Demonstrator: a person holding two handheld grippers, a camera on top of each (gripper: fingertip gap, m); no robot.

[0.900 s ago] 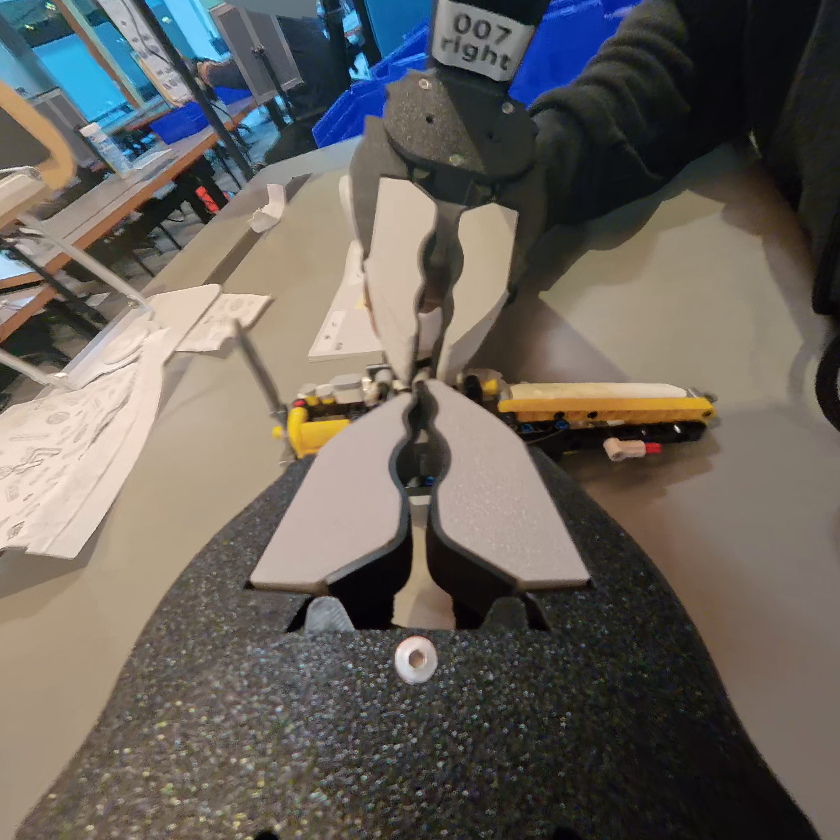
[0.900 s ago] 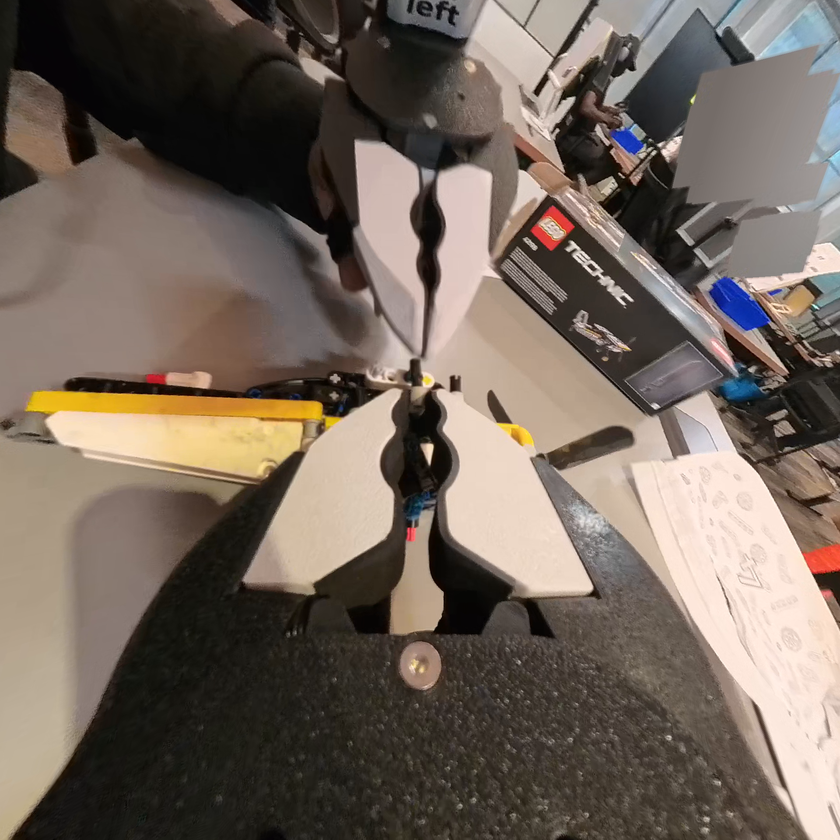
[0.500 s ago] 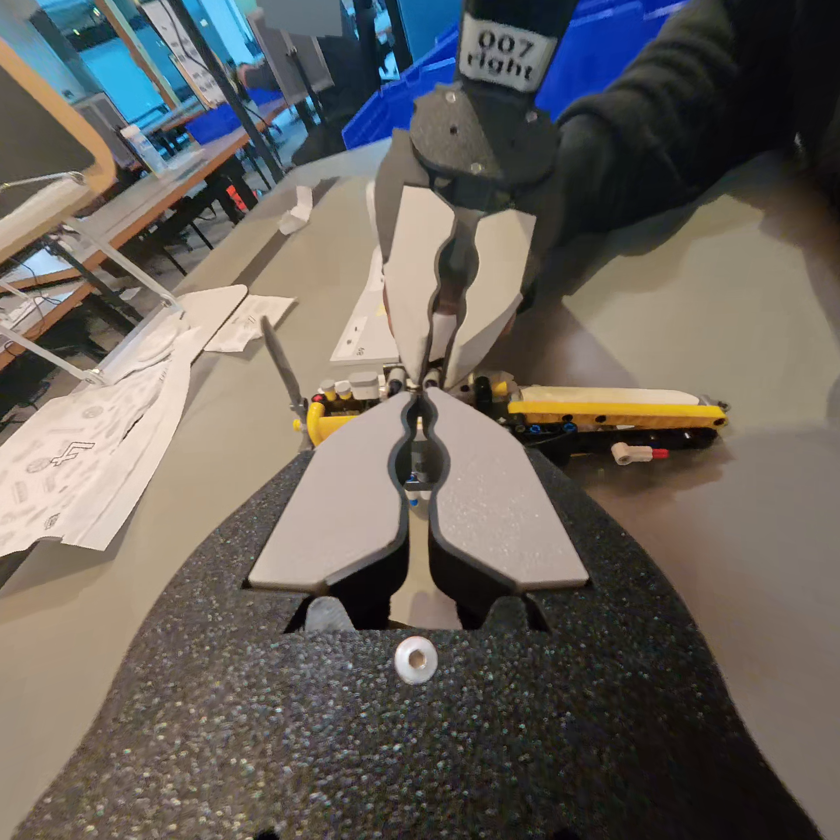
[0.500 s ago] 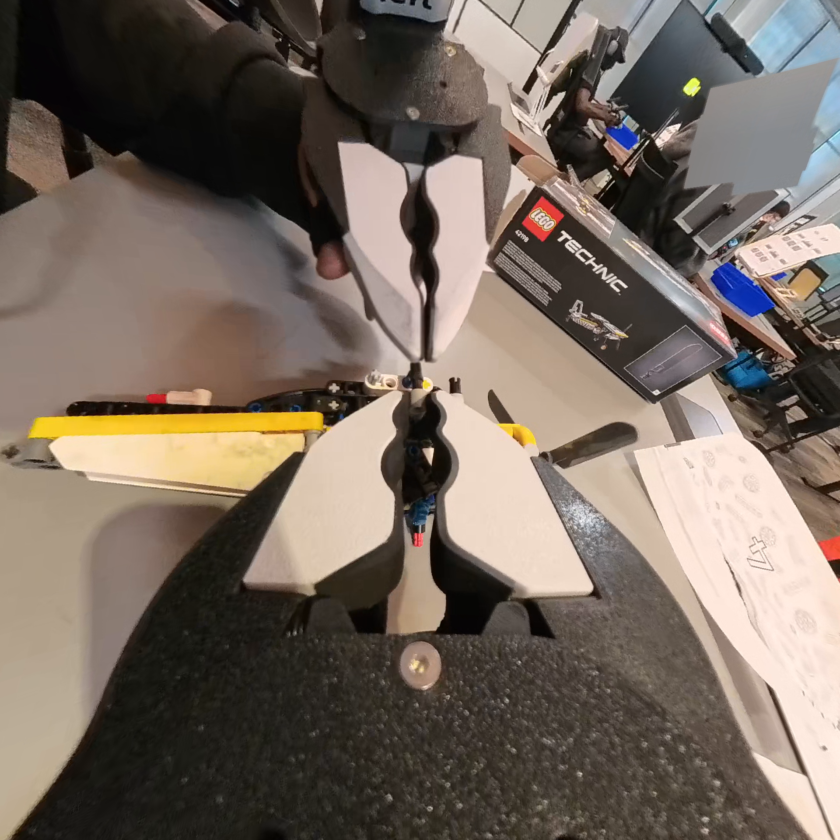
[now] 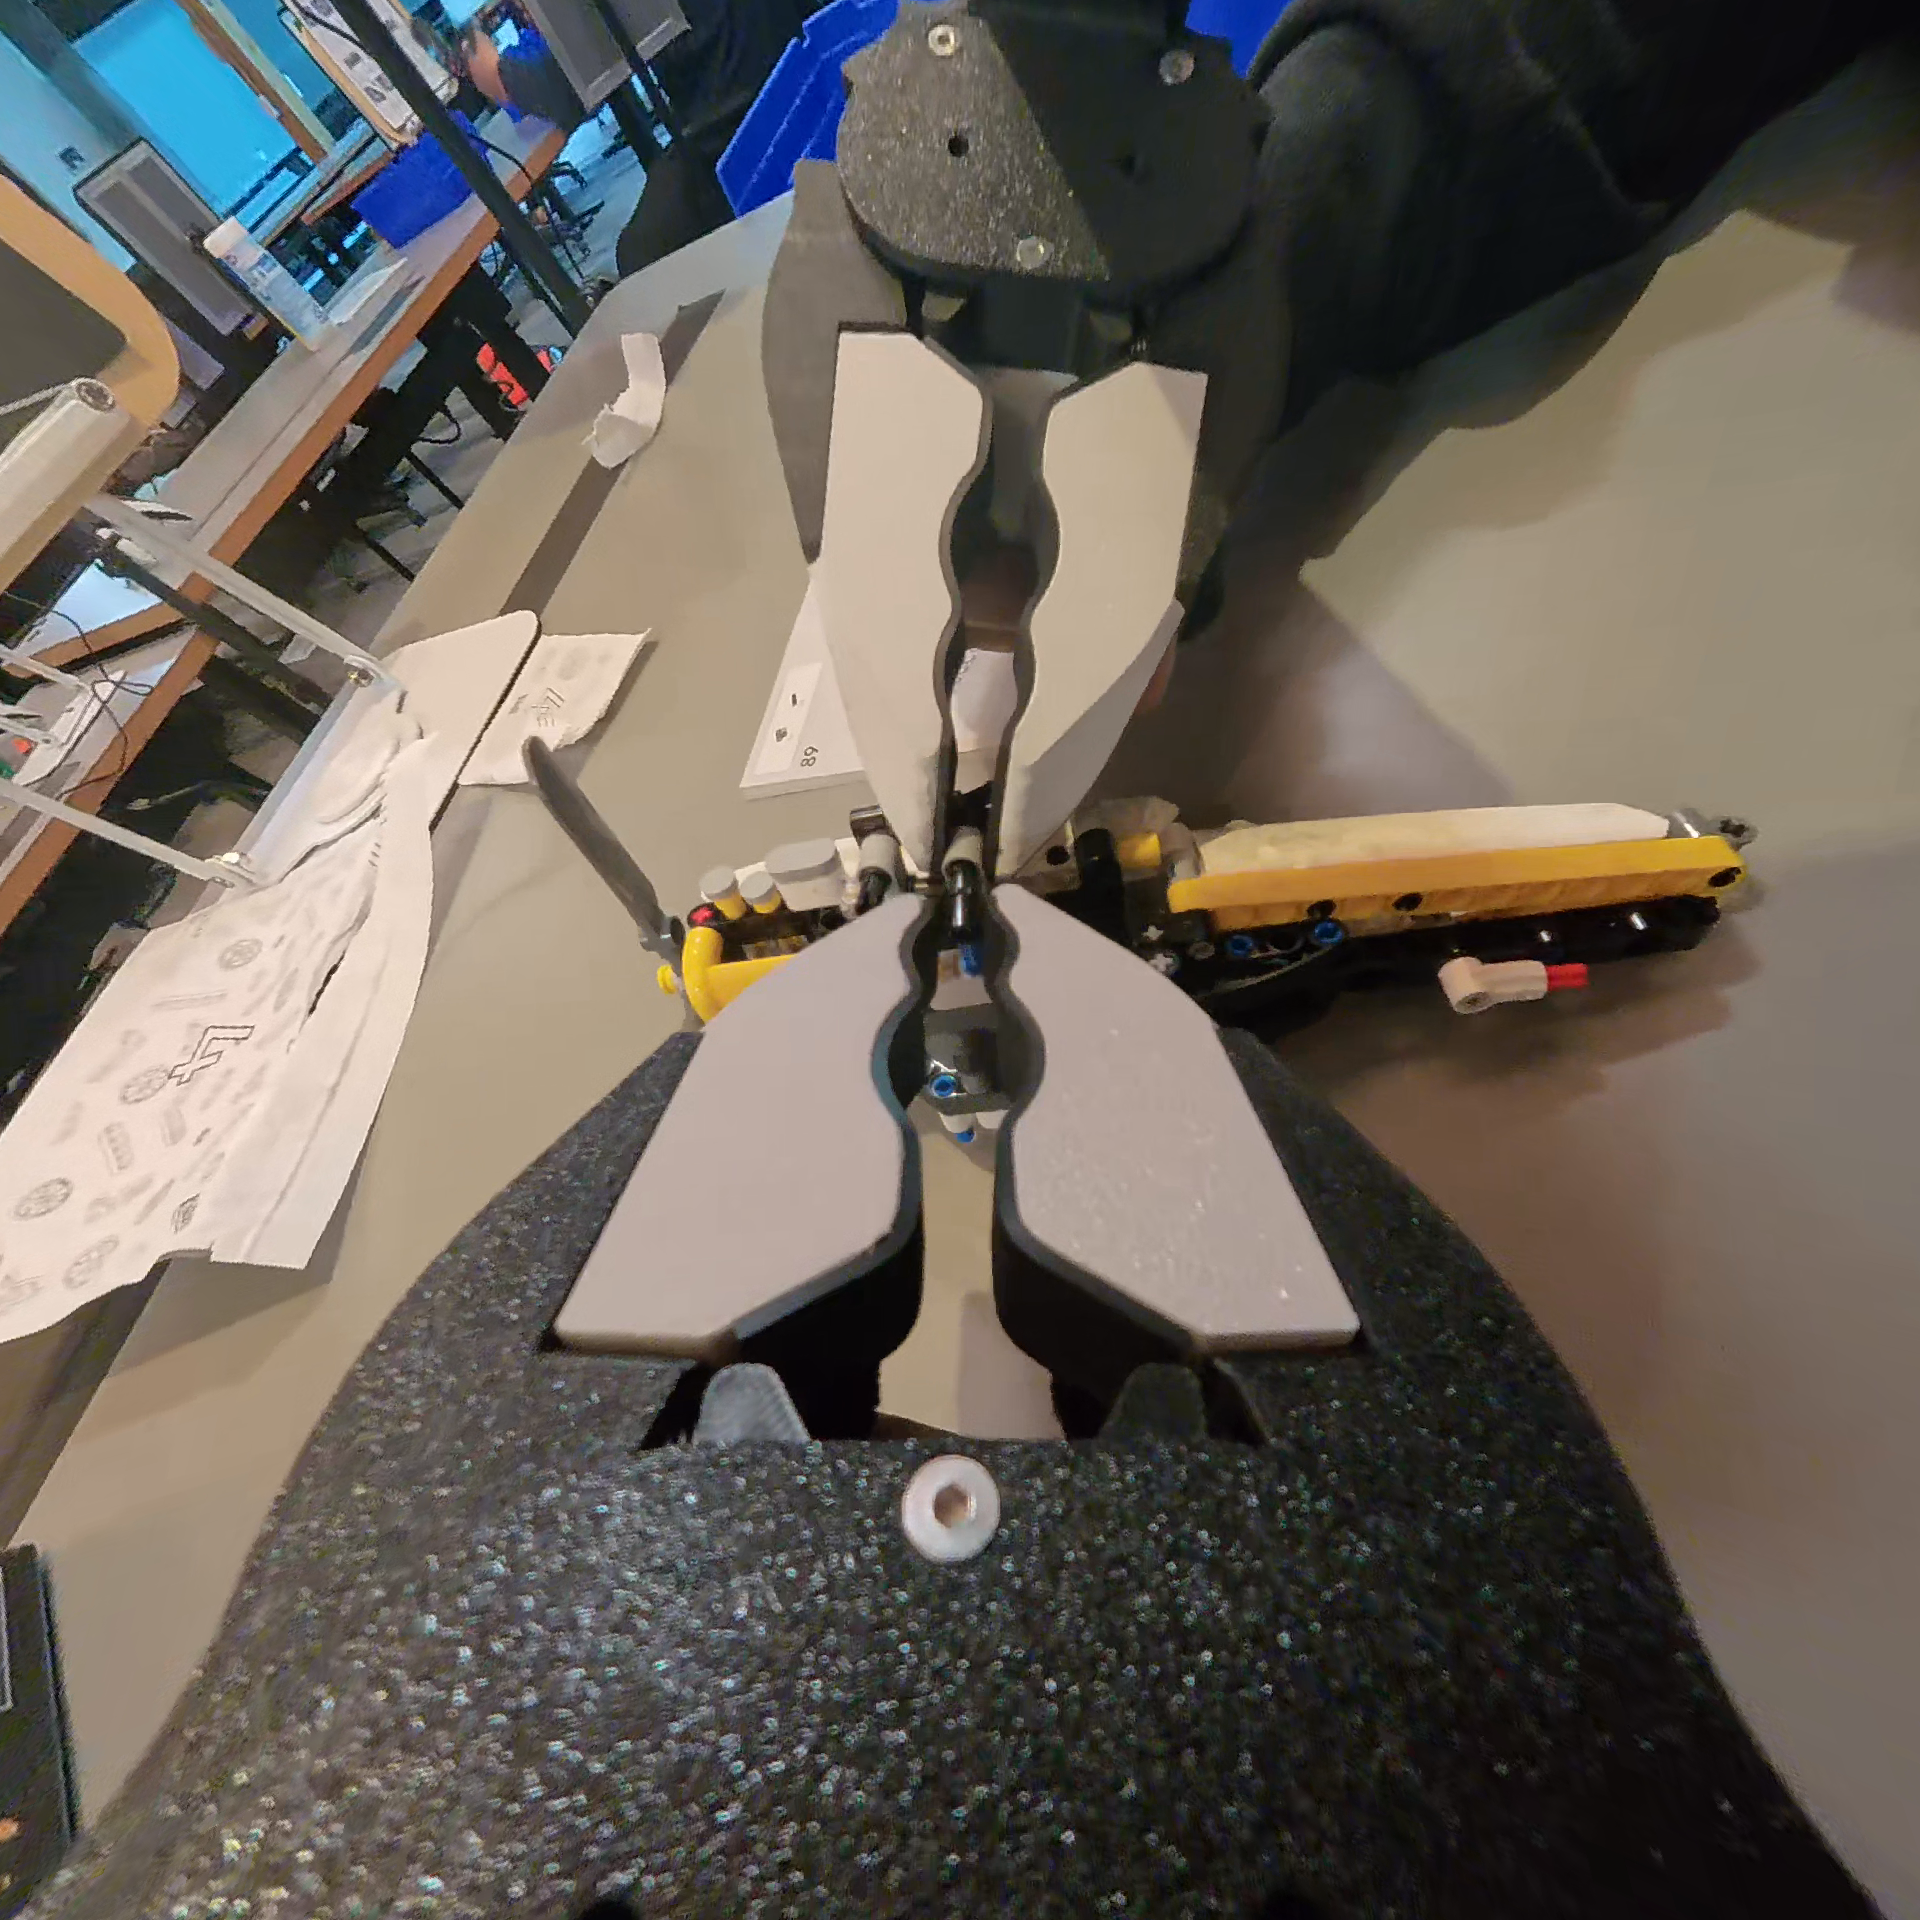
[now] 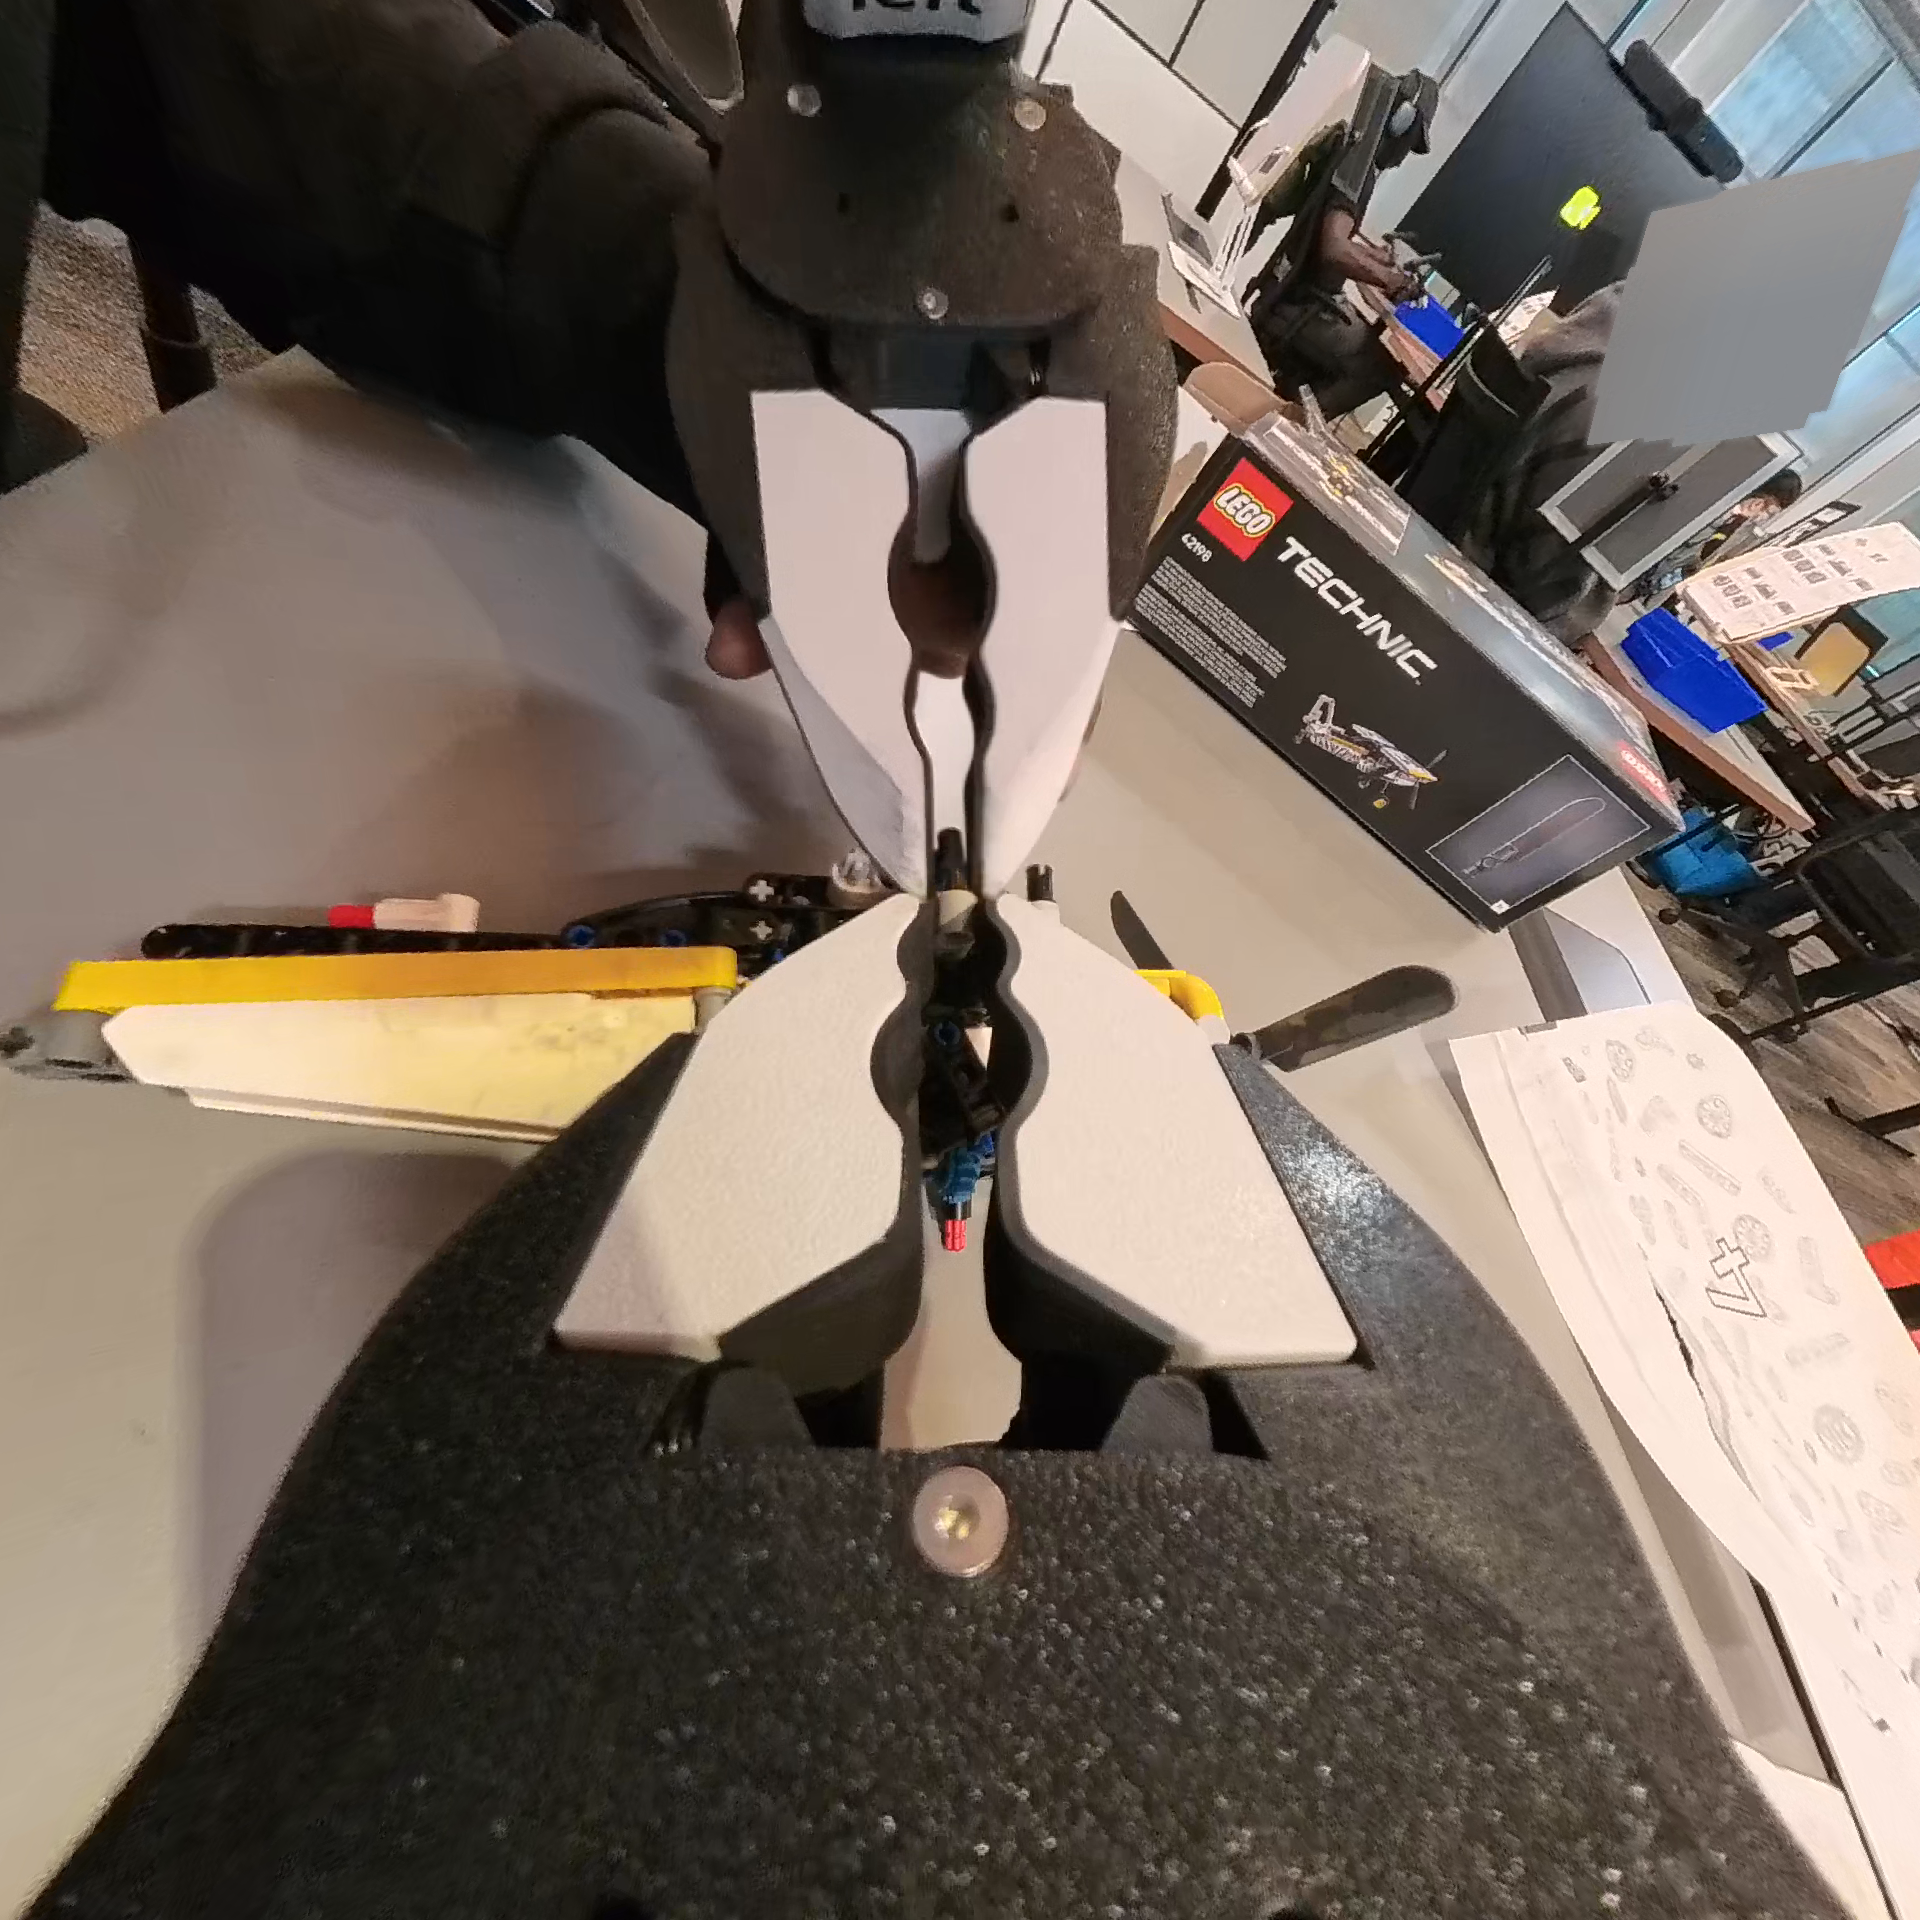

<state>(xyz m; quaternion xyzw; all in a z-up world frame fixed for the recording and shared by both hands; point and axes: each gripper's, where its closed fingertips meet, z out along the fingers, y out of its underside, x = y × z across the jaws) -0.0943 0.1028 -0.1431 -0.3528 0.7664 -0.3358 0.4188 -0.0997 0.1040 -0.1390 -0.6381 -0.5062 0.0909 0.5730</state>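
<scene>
Broadly, an open workshop with desks and blue bins lies beyond the grey table. A black box sits ahead and to the right of the right gripper. A yellow-and-black brick model lies under both grippers' tips. The right gripper pinches a pale bush on it, while the left gripper stands narrowly parted around a black pin.

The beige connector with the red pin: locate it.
In the left wrist view, the beige connector lies right of the fingers on the table, beside the toy model's black beam.
</scene>
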